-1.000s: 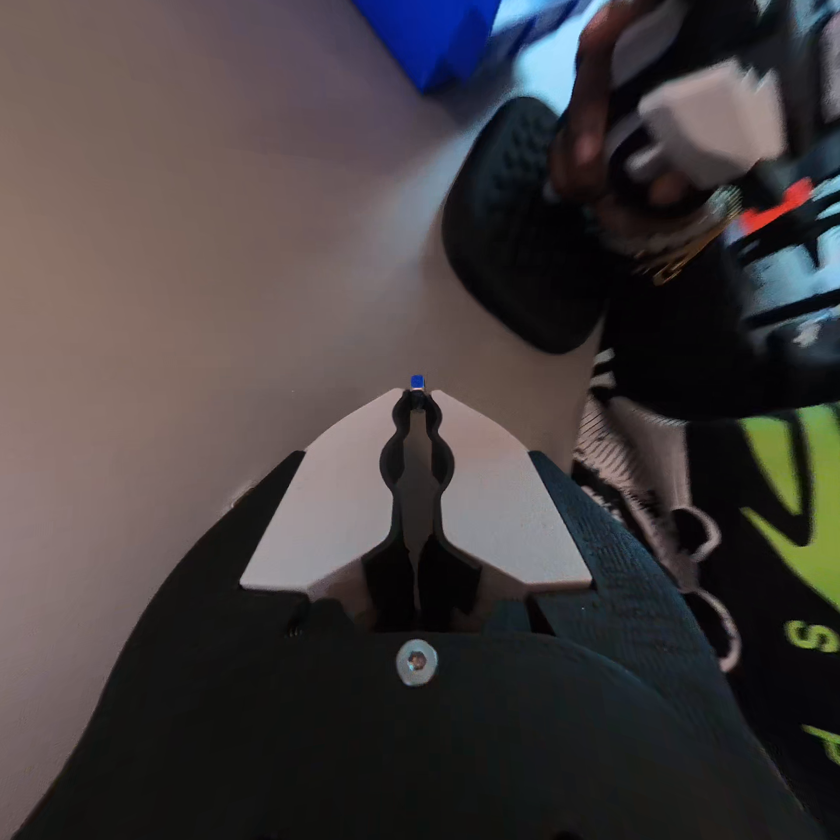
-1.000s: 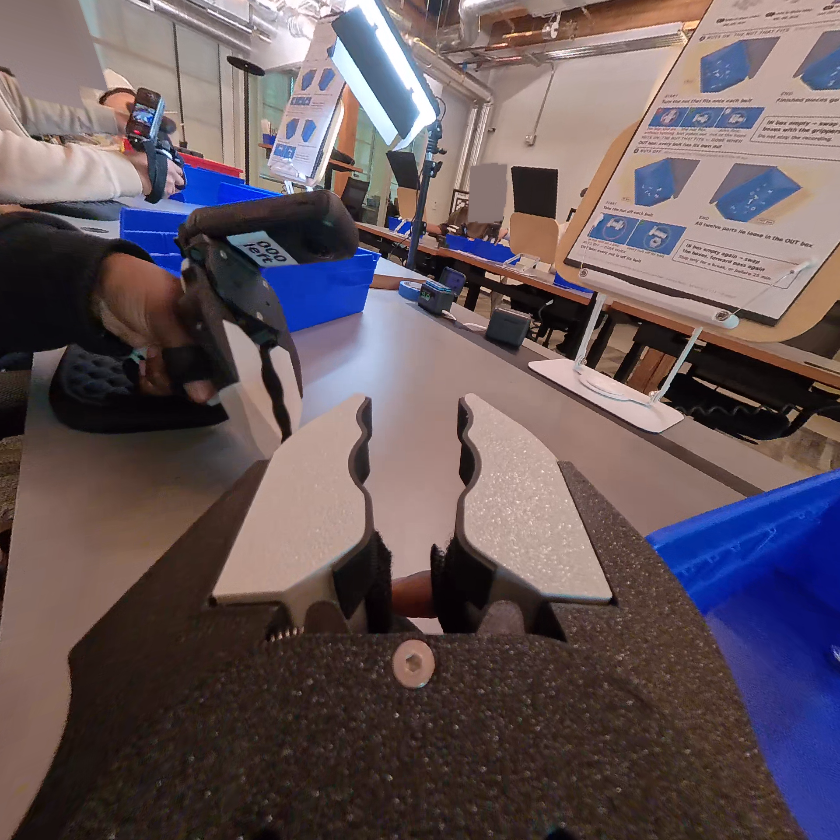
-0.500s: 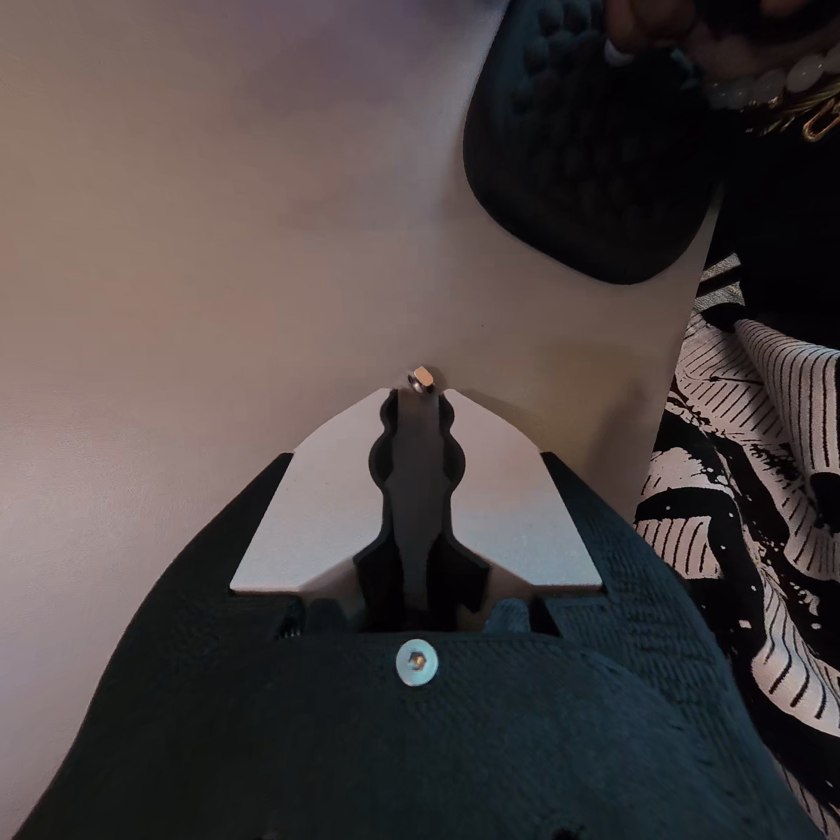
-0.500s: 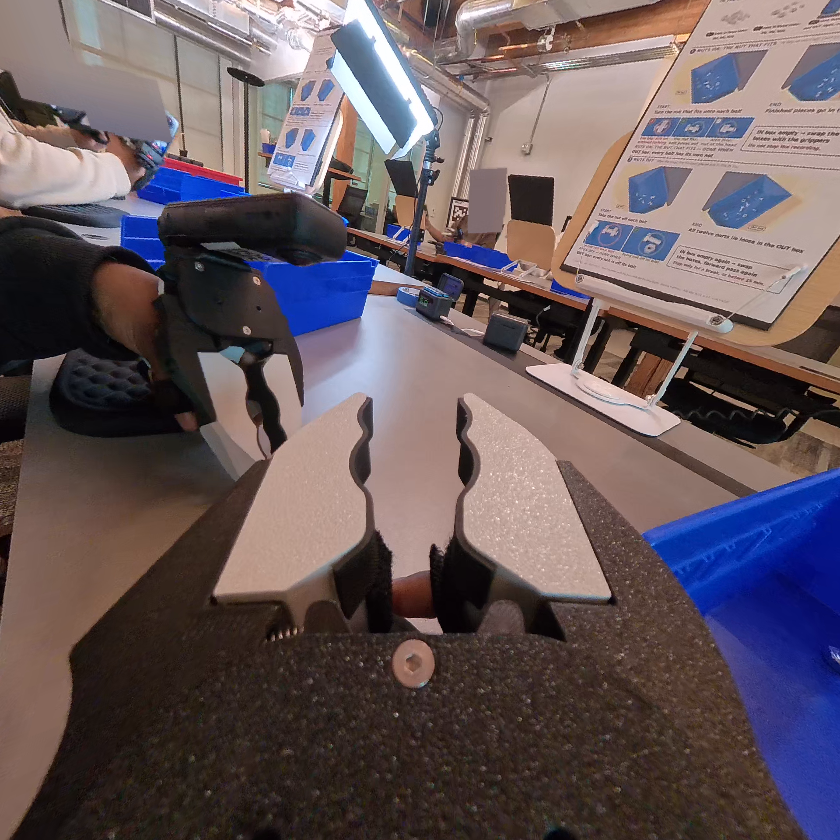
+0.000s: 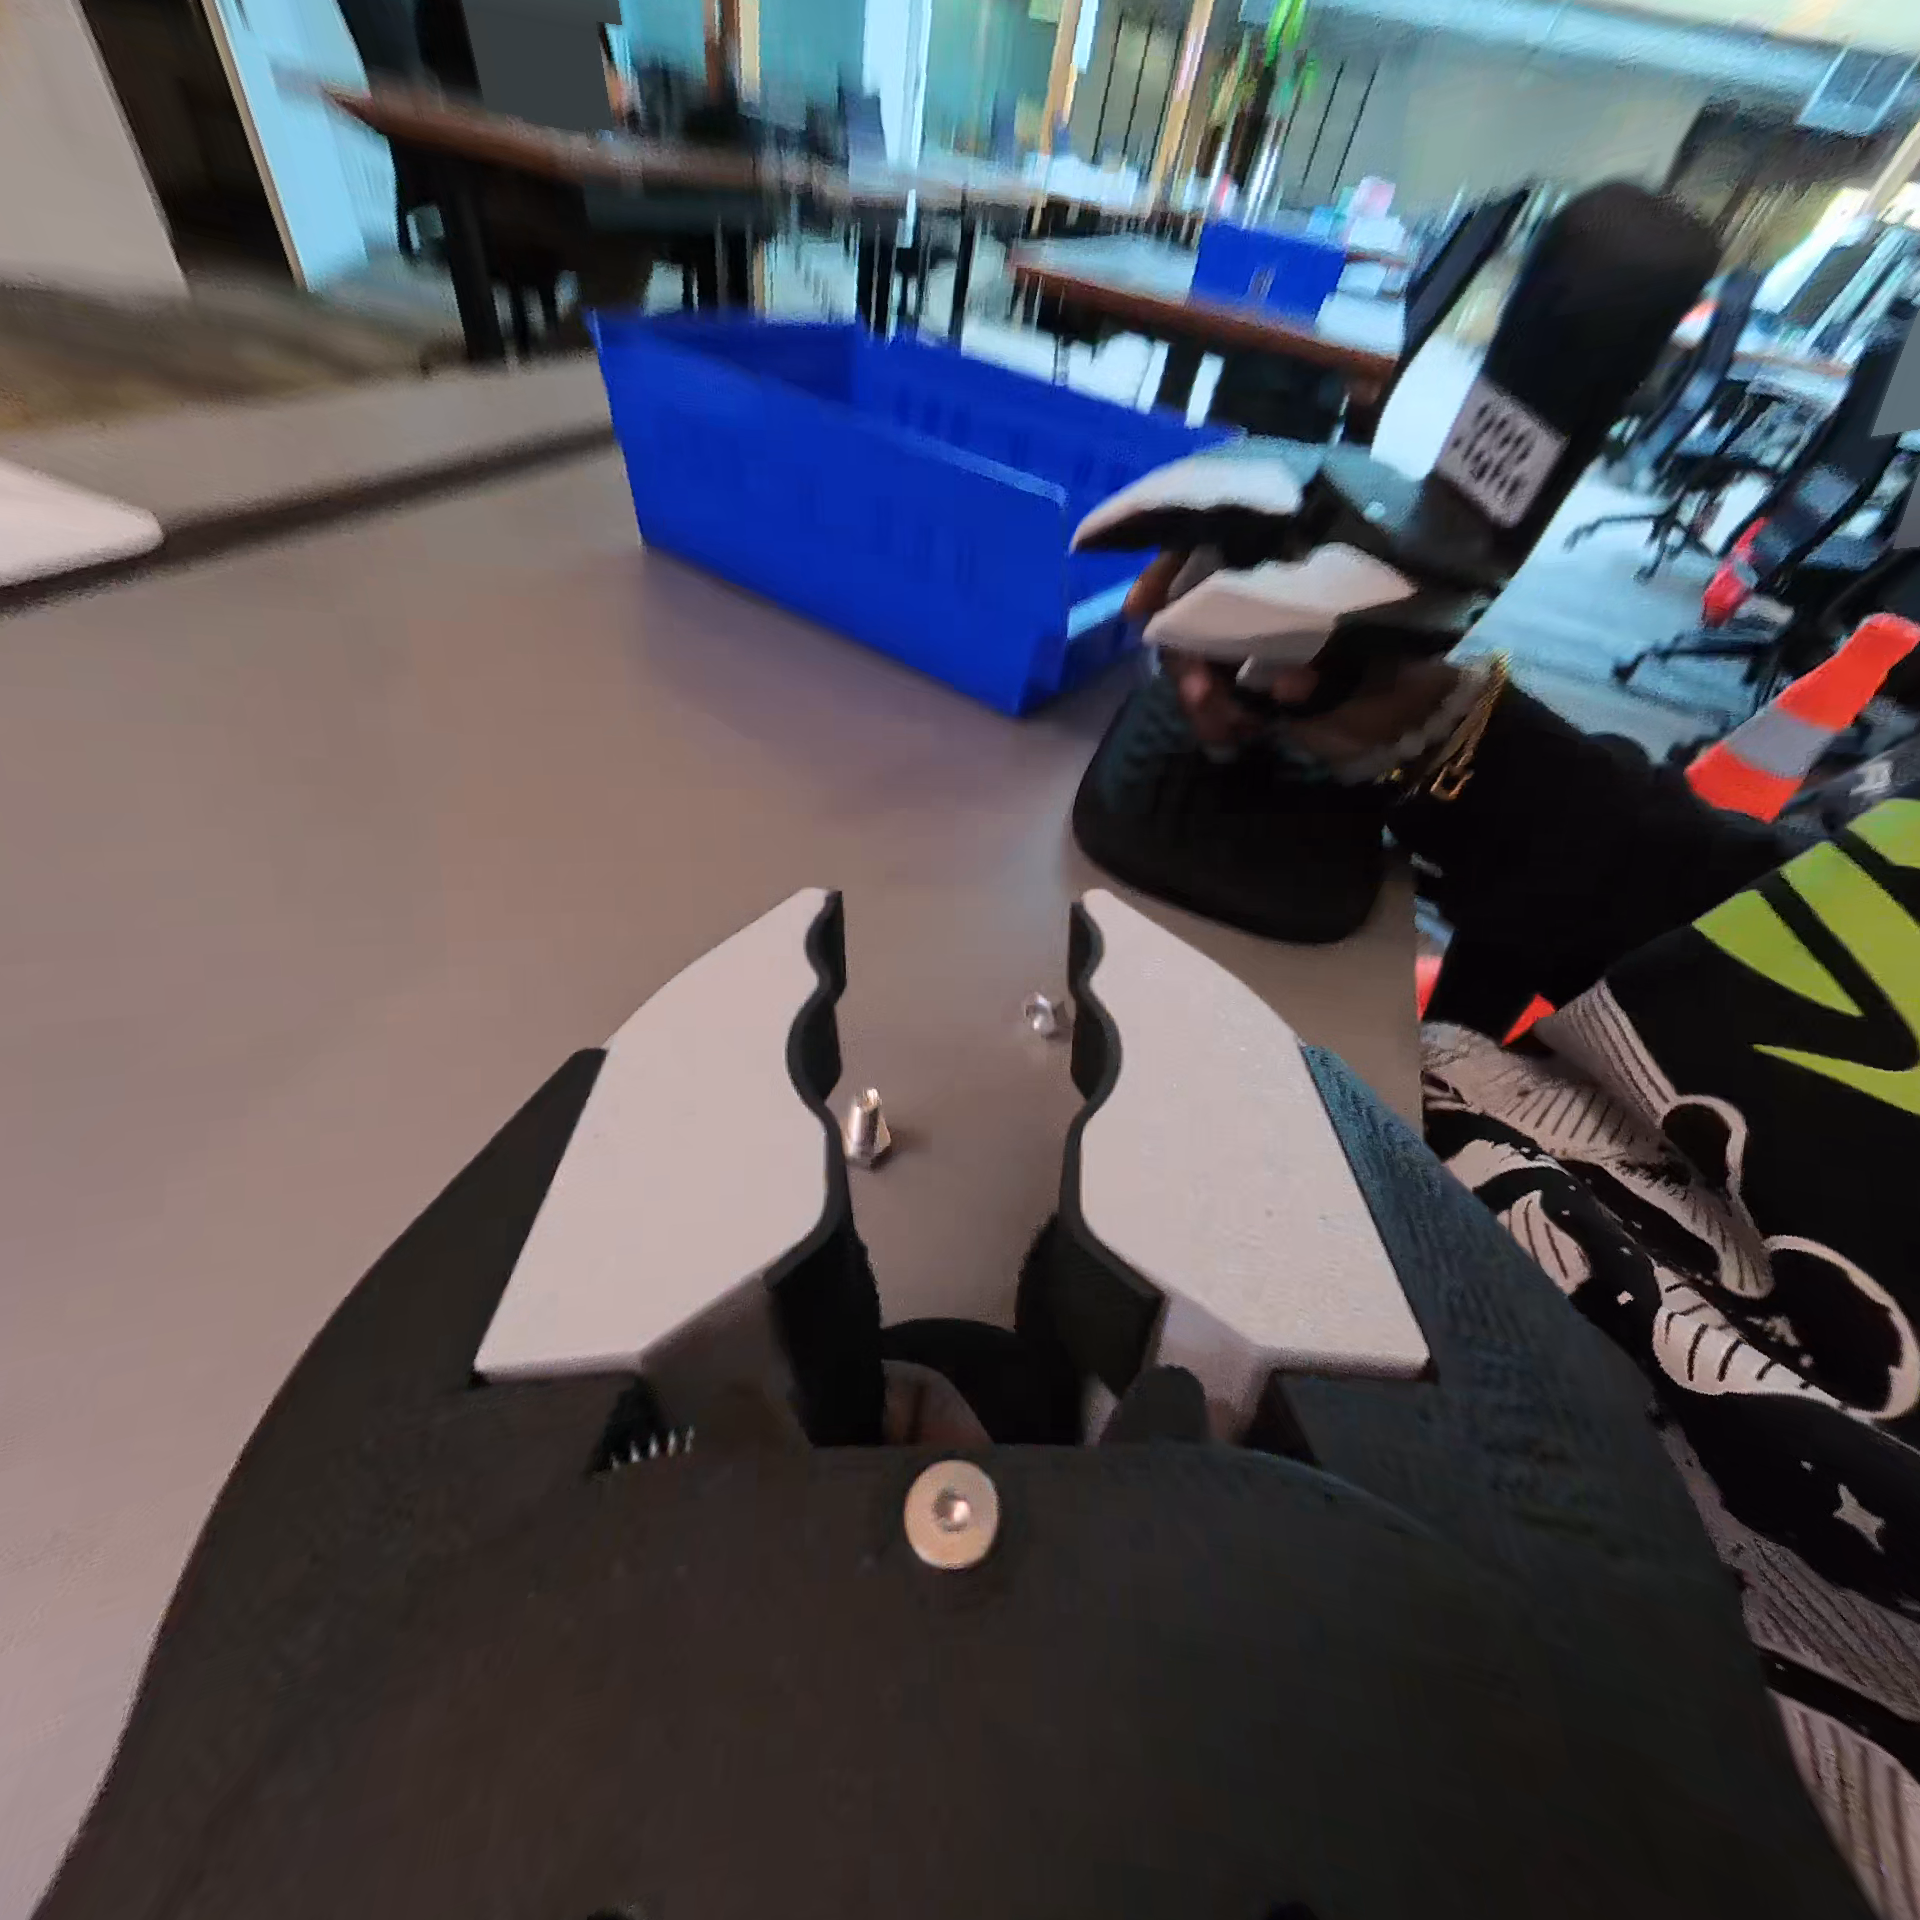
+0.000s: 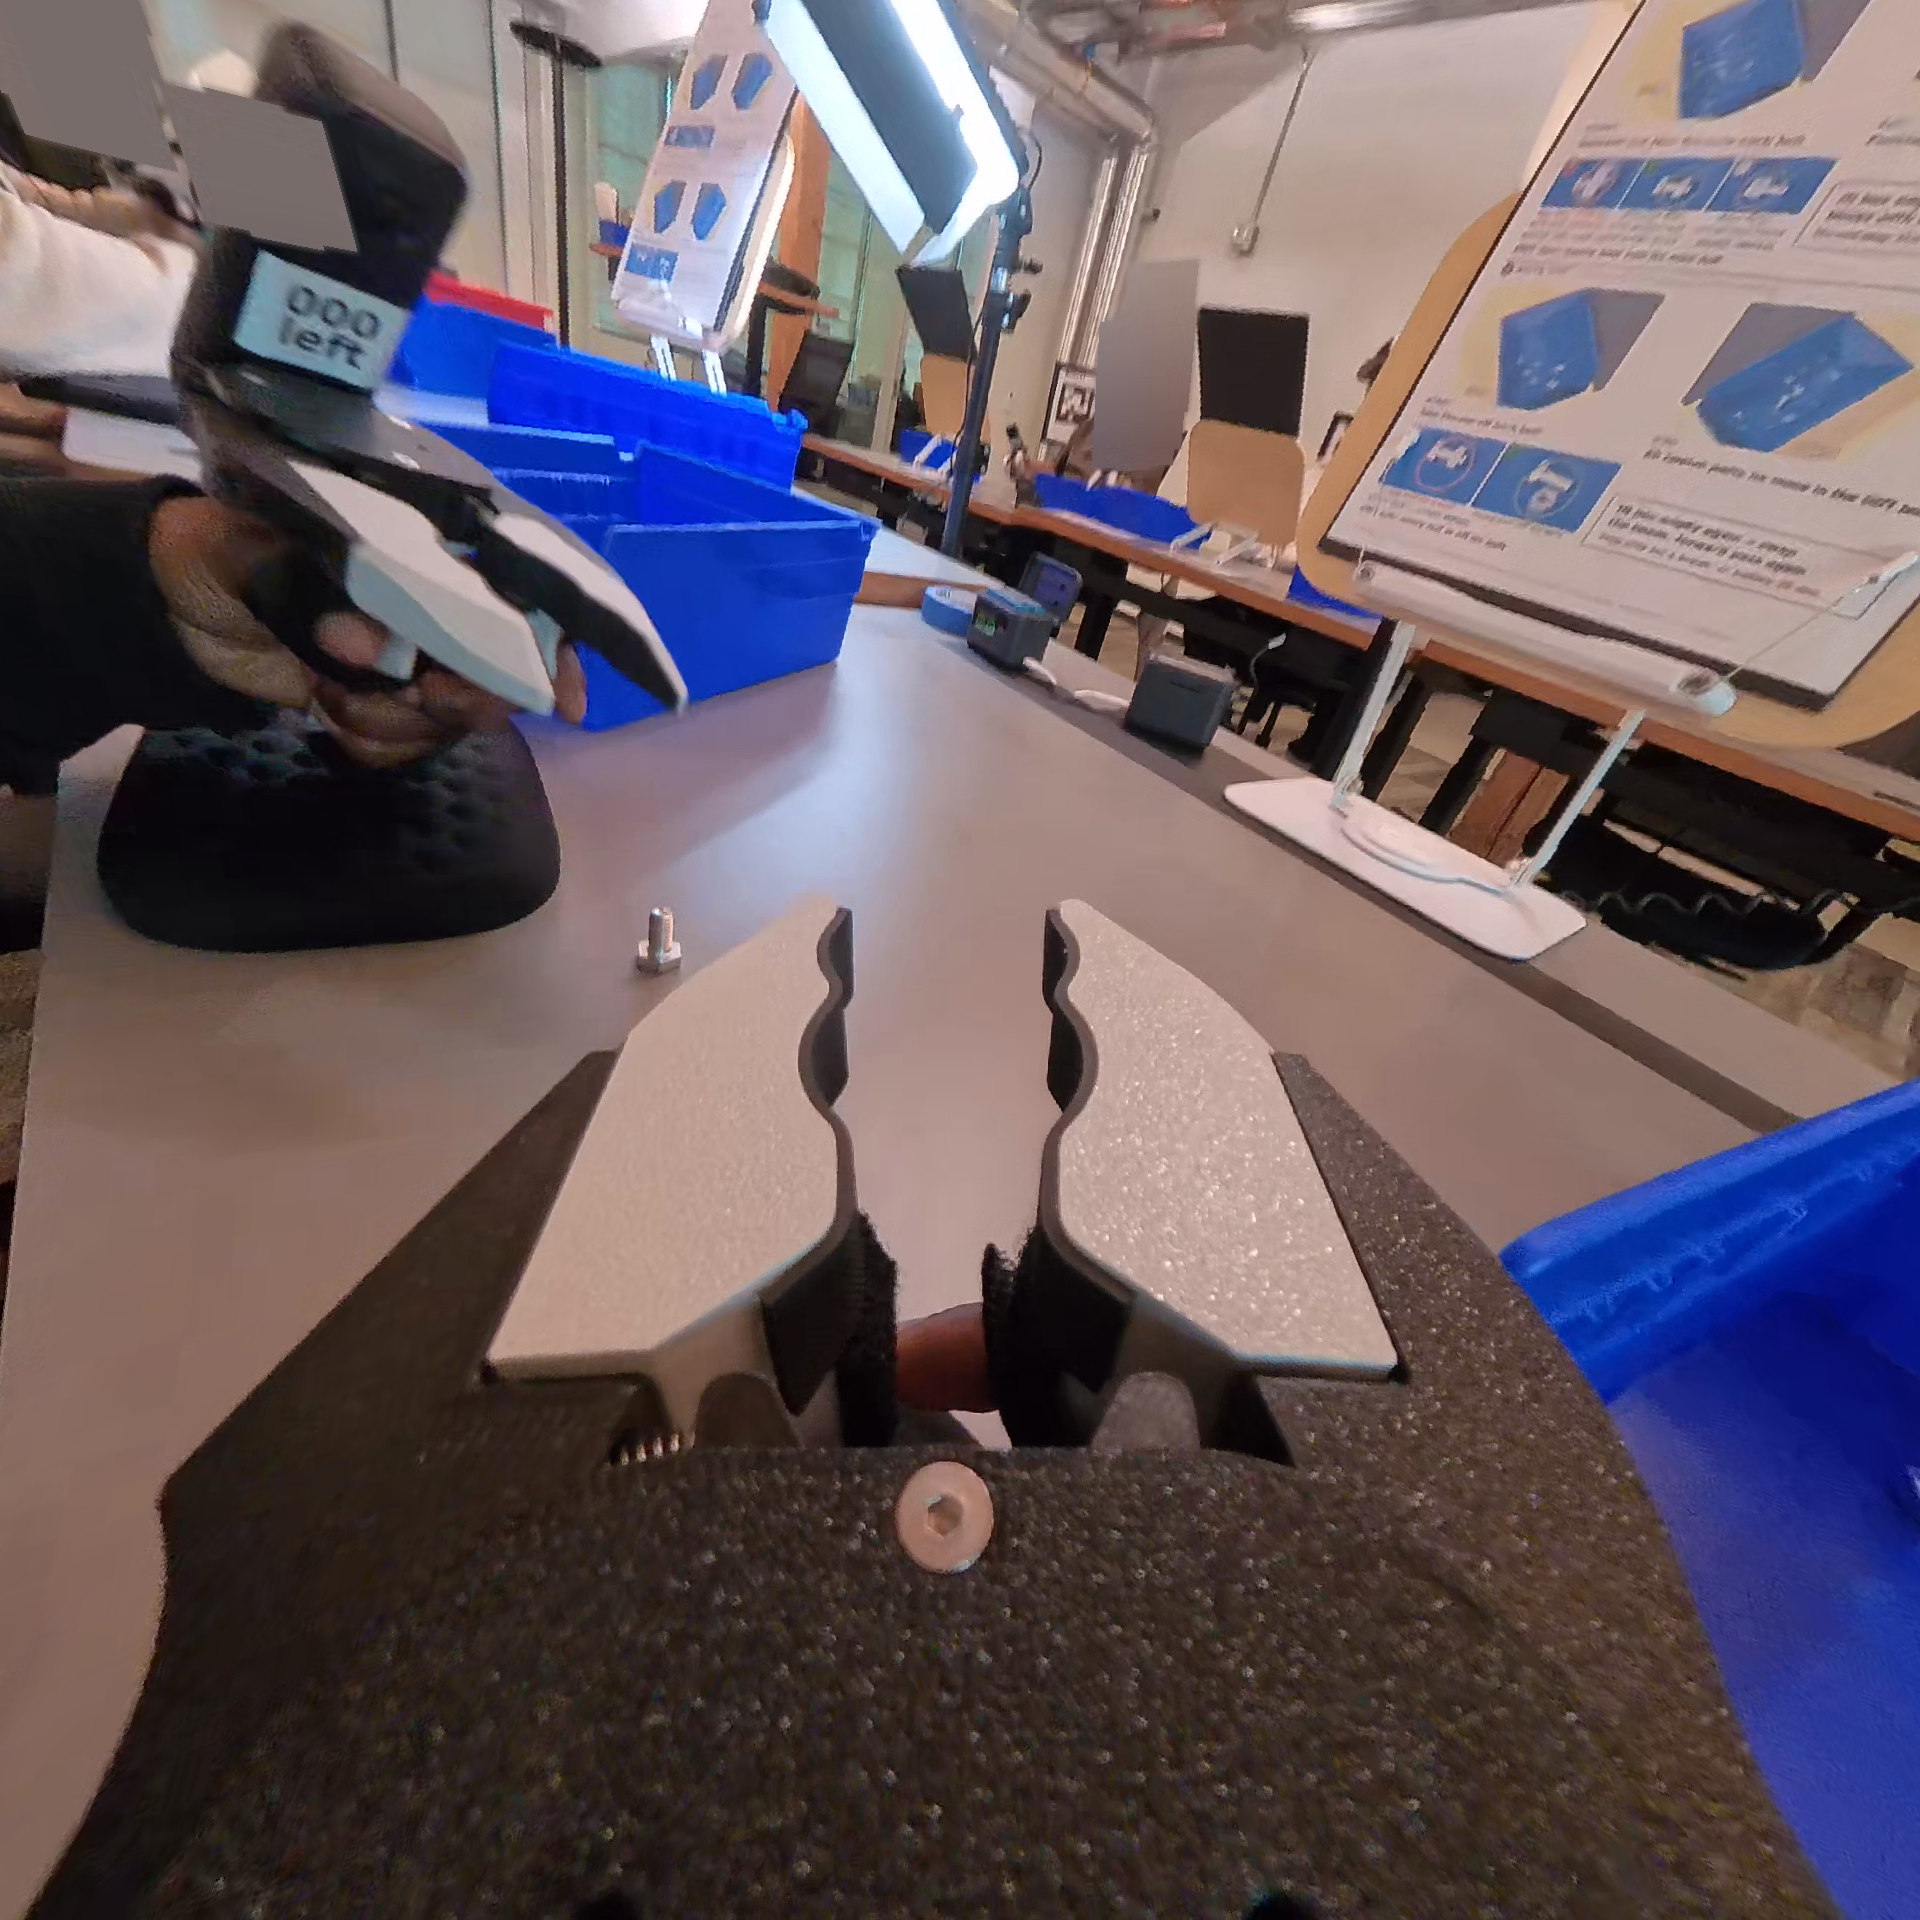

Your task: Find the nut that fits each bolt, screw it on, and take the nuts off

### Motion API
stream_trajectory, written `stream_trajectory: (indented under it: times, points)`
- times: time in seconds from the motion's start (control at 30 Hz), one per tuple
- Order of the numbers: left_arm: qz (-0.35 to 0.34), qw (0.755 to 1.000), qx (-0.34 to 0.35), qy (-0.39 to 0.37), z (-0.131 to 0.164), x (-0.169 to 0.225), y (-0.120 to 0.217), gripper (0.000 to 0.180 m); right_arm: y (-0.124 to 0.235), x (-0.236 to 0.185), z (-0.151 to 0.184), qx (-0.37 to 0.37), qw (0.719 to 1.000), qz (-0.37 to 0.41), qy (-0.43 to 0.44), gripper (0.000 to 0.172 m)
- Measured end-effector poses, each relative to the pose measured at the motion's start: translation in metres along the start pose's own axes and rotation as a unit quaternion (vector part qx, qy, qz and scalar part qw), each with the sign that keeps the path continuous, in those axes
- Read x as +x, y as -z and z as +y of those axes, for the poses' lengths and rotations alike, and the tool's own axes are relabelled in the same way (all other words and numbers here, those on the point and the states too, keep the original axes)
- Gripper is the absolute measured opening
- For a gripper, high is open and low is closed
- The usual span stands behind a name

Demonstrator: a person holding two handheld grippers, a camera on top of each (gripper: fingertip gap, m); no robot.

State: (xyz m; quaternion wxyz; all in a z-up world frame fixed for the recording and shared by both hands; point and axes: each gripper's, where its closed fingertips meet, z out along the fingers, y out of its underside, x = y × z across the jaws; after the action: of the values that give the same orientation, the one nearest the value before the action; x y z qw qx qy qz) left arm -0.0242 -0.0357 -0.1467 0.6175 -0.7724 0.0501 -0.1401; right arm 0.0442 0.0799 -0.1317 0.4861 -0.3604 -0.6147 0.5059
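Both grippers' jaws stand released and empty. The bolt [image 5: 864, 1127] stands head-down, shank up, near the desk's [image 5: 416, 831] front edge, the nut [image 5: 1039, 1011] loose beside it. Small, hard, slick steel, likely to roll: best pinched across the flats.

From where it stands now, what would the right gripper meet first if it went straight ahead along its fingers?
Probably nothing soon: the open right gripper points along bare grey table. The bolt stands left of that line, though depth is hard to judge.
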Motion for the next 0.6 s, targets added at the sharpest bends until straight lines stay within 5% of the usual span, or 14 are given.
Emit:
stream_trajectory:
  times: [0.3, 0.6]
  points:
    - [0.022, 0.989, 0.135, -0.046, -0.019, 0.013, 0.028, 0.050, -0.058, -0.060, 0.032, -0.207, 0.965, -0.145, -0.065, 0.036]
    - [0.031, 0.989, 0.141, -0.043, -0.019, 0.014, 0.030, 0.051, -0.106, -0.101, 0.060, -0.298, 0.930, -0.209, -0.057, 0.024]
